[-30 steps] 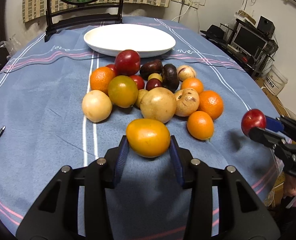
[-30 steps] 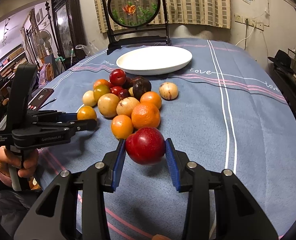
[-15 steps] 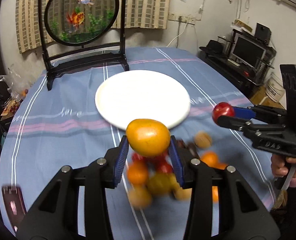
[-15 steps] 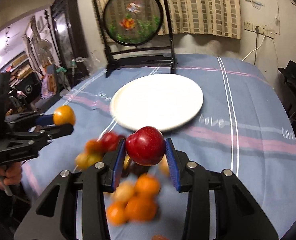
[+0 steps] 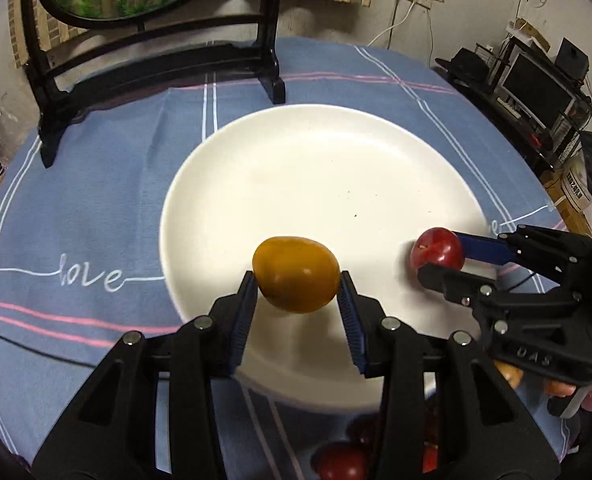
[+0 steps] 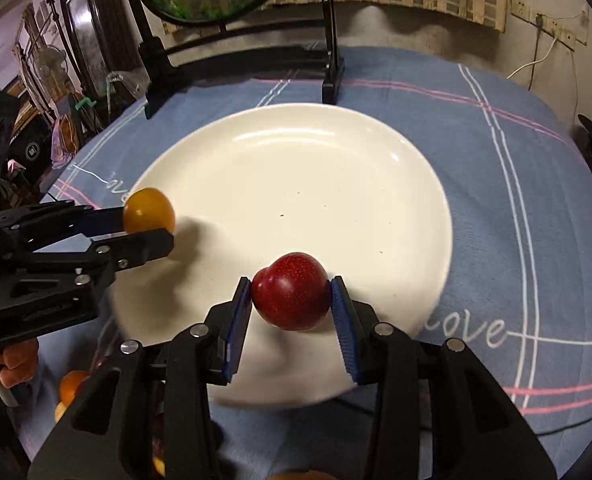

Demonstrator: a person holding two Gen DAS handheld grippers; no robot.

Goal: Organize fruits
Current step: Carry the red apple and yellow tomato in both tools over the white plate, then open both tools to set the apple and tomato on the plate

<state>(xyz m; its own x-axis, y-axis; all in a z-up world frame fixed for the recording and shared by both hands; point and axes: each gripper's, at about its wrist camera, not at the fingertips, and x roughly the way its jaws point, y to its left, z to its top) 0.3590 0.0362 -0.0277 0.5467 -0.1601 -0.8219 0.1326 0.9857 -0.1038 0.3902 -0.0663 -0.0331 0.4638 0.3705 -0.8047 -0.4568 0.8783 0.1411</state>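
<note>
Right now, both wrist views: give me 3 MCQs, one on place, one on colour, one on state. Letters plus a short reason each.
1. Where is the red fruit?
A. On the cloth
B. In the right claw, over the plate
C. Lying on the plate

2. What colour is the fruit in the left claw?
A. Yellow-orange
B. Green
C. Purple

3. What is lying on the plate?
A. Several fruits
B. One fruit
C. Nothing

Answers:
1. B: the right wrist view shows both blue pads pressed on the red fruit, with the plate behind it.
2. A: the yellow fruit between the left pads is yellow-orange in both views.
3. C: the plate's white surface shows bare apart from shadows, and both fruits are clamped in the claws.
</note>
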